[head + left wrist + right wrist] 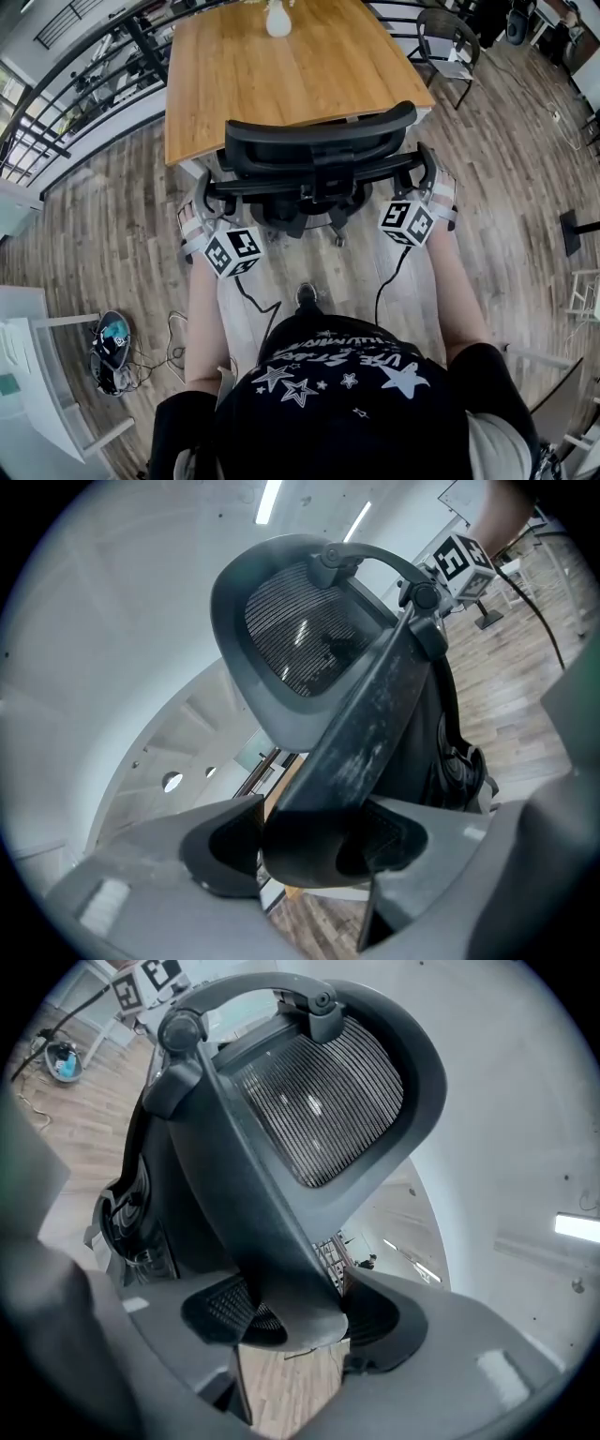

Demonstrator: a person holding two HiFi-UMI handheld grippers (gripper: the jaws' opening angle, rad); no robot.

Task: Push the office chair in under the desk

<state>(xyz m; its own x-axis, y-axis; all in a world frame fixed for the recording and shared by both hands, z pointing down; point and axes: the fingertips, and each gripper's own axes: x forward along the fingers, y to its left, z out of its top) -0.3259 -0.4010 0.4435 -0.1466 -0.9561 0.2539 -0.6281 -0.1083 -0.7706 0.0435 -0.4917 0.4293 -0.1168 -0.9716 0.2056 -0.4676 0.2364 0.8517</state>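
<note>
Light wood tops the desk (pixel 281 84) in the head view. The black office chair (pixel 319 141) stands at its near edge, backrest towards the person, over a grey plank floor (pixel 112 234). The left gripper (pixel 208 192) and right gripper (pixel 427 178) meet the backrest's two sides. A white object (pixel 277 19) sits at the desk's far edge. The person's black shirt (pixel 337 394) carries white stars and upside-down lettering in which "STARS" can be read.

In the left gripper view, the jaws are clenched on the dark, scuffed side bar (pixel 375 714) of the backrest, which fills the gap between the pads. The mesh headrest (pixel 300 639) rises above.

In the right gripper view, the jaws likewise grasp the backrest's other side bar, with the headrest above it.
</note>
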